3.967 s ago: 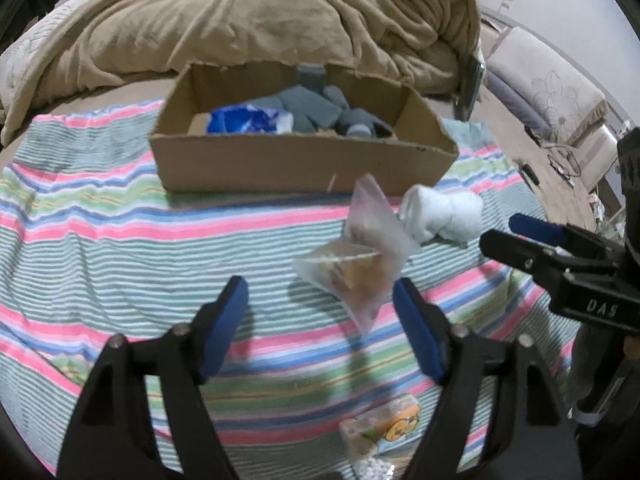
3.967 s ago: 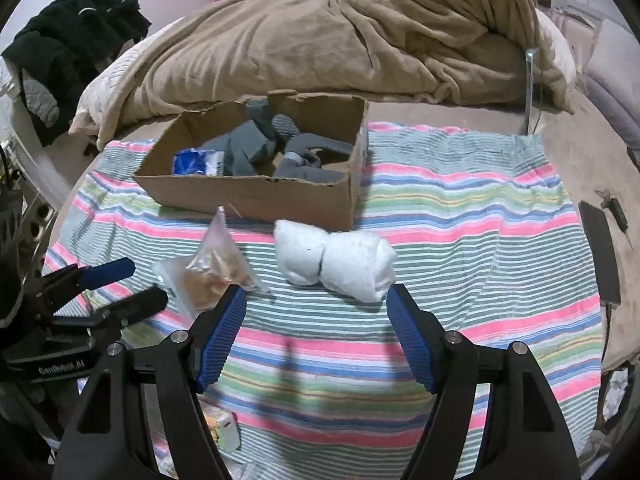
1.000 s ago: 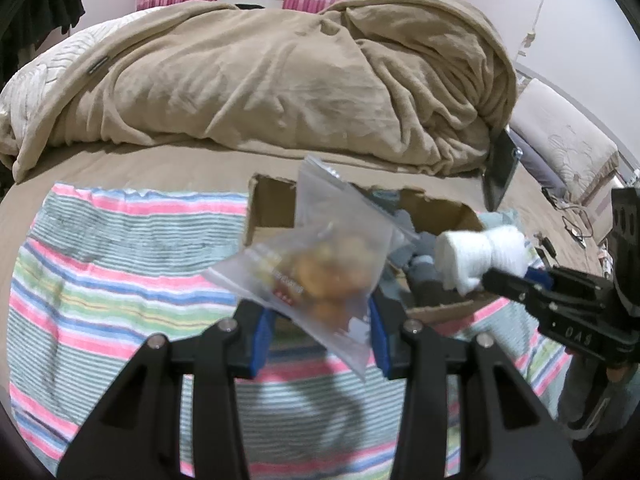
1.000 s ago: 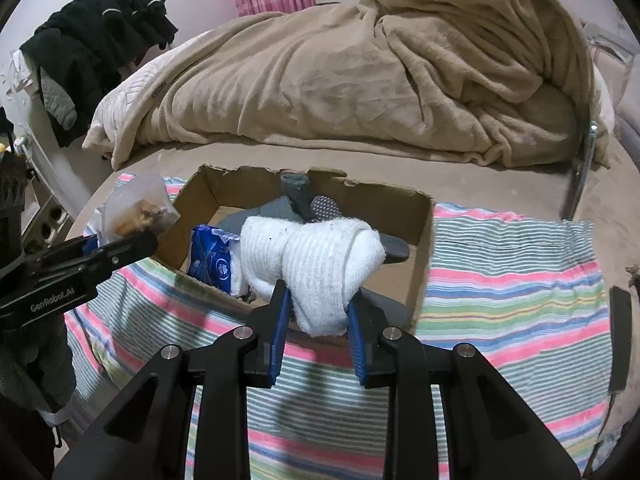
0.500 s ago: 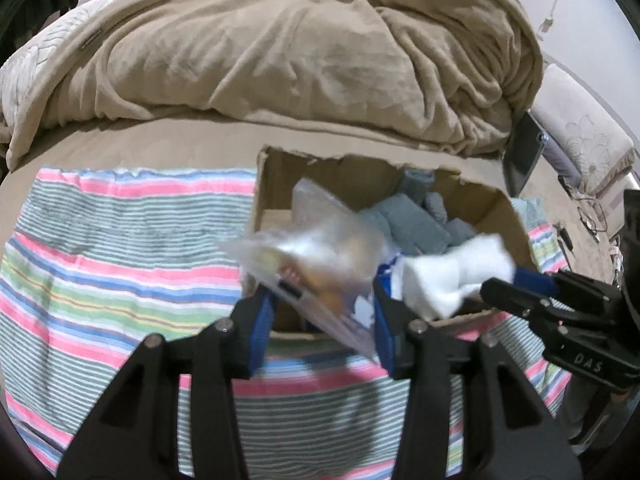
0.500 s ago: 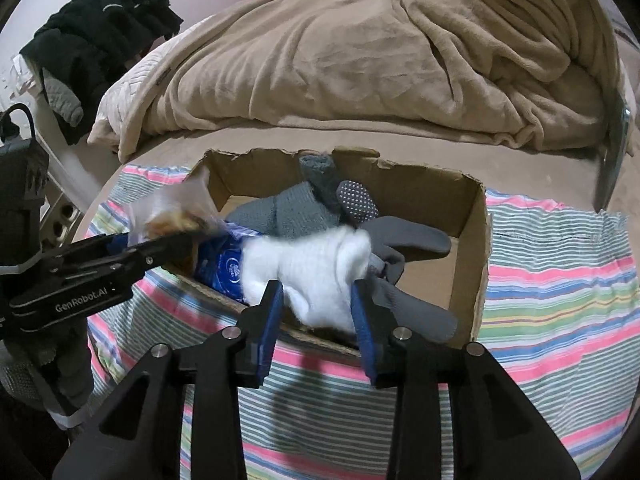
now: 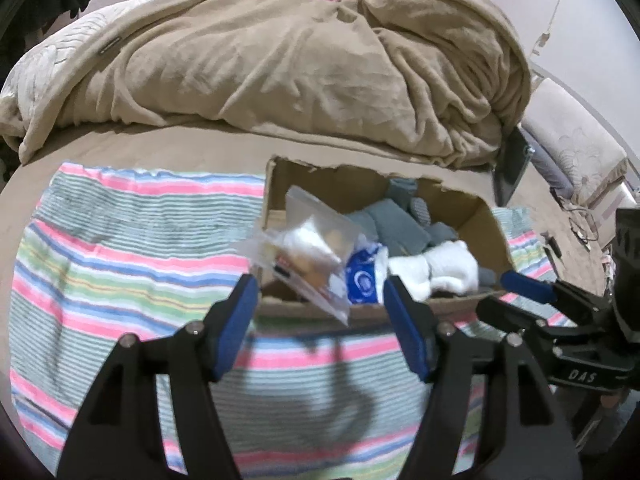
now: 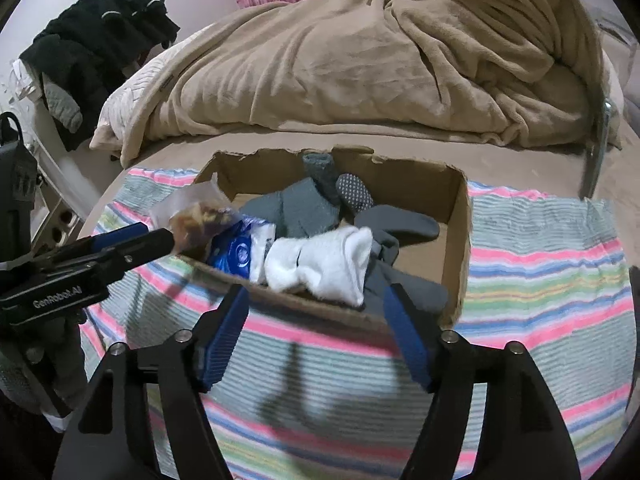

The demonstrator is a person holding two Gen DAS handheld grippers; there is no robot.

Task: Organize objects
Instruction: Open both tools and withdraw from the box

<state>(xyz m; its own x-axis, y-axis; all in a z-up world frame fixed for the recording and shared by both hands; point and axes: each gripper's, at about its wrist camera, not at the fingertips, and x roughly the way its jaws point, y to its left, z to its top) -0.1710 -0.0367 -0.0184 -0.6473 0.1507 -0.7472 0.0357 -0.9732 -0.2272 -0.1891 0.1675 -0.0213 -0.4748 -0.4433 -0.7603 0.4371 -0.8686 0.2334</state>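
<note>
A cardboard box (image 7: 486, 216) (image 8: 456, 216) sits on a striped cloth and holds grey socks (image 8: 308, 204) and a blue packet (image 7: 362, 278) (image 8: 236, 254). My left gripper (image 7: 316, 292) is open just before the box's near wall; a clear bag of snacks (image 7: 312, 254) (image 8: 200, 216) sits in front of it at the box's left end, free of the pads. My right gripper (image 8: 316, 300) is open at the near wall; the white rolled socks (image 8: 324, 264) (image 7: 434, 268) lie in the box beyond it, released.
The striped cloth (image 7: 120, 248) (image 8: 552, 248) covers the bed around the box. A rumpled tan blanket (image 7: 280, 72) lies behind. Black clothes (image 8: 100, 40) hang at the far left. A phone (image 7: 510, 174) leans at the bed's right edge.
Both grippers opened from shut. The snack bag and the white socks dropped out of the pads into the box. Both grippers sit slightly further back from the box.
</note>
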